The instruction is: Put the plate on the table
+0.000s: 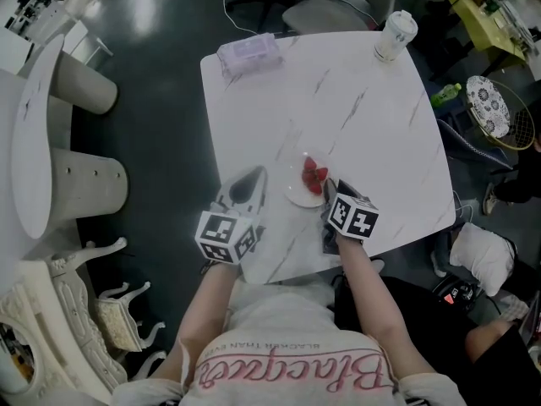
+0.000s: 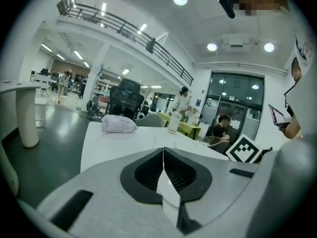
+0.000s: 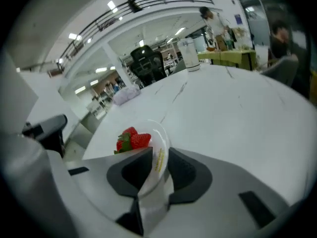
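Hidden: near rim of the plate (image 1: 301, 193) under the right gripper (image 1: 329, 193); unclear from any view whether the plate touches the tabletop (image 1: 363, 117).
Hard to make out: strawberries (image 1: 314, 174) bunched on the plate, number not readable.
Plate: one, pale, near the middle of the tabletop's near edge.
Right gripper: clamped on the plate's rim, one pad on each face.
Left gripper (image 1: 250, 182): jaws pressed together on nothing, at the near left edge, just beside the plate.
Counts: two grippers; one lidded cup (image 1: 395, 35), far right corner; one wrapped packet (image 1: 249, 55), far left corner.
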### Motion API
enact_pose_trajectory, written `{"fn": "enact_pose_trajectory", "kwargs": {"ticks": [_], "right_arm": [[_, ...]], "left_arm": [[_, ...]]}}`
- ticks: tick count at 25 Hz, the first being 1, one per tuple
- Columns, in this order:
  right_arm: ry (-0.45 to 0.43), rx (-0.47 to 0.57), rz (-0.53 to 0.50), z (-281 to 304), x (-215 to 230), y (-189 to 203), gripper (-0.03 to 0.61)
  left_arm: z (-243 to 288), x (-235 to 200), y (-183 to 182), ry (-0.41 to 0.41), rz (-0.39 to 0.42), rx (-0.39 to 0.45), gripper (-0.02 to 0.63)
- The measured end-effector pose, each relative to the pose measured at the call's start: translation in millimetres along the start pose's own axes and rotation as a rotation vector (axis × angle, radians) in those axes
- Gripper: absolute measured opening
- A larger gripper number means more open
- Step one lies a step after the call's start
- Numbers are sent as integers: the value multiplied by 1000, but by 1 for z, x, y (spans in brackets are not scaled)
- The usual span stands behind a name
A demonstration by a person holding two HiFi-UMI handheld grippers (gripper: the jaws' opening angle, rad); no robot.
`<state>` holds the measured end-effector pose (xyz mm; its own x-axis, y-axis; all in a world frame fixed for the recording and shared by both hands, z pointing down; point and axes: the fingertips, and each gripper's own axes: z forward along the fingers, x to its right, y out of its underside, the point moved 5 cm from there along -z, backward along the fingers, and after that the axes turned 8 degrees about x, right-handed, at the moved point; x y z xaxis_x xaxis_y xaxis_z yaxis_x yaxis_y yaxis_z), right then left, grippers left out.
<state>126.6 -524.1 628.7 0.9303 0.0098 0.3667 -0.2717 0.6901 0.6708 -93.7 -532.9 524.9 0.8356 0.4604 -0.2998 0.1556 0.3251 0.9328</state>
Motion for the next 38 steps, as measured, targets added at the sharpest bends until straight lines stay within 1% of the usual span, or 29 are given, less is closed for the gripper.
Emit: {"fn": "enact_pose_trajectory", "kwargs": {"ticks": [2, 3, 4, 7, 11, 13, 15, 19, 25, 31, 38], "right_arm": [[58, -2, -152, 3, -1, 1, 96], [72, 3, -196, 3, -3, 1, 97], [80, 8, -215, 3, -4, 0, 98], [89, 16, -212, 2, -5, -1, 101], [76, 22, -211, 3, -6, -1, 104], [73, 41, -216, 1, -5, -2, 104], [72, 67, -216, -3, -4, -5, 84], [50, 121, -230, -16, -9, -19, 83], [-12, 275, -321, -53, -32, -47, 54], [-53, 447, -459, -106, -65, -78, 21], [-139, 636, -544, -169, -106, -104, 11]], "left_arm": [[-2, -2, 2, -5, 3, -4, 5], [-3, -2, 2, -7, 4, -5, 5], [-3, -2, 2, -7, 6, -7, 5], [-3, -2, 1, -4, 13, -8, 5], [-2, 0, -1, 8, 16, 0, 5], [-3, 4, -3, 26, 18, 9, 5], [-4, 8, -5, 44, 33, 14, 5], [-6, 15, -9, 63, 61, 22, 6], [-13, 30, -18, 97, 127, 46, 5], [-24, 49, -37, 126, 175, 124, 5], [-40, 73, -72, 172, 284, 213, 5]]}}
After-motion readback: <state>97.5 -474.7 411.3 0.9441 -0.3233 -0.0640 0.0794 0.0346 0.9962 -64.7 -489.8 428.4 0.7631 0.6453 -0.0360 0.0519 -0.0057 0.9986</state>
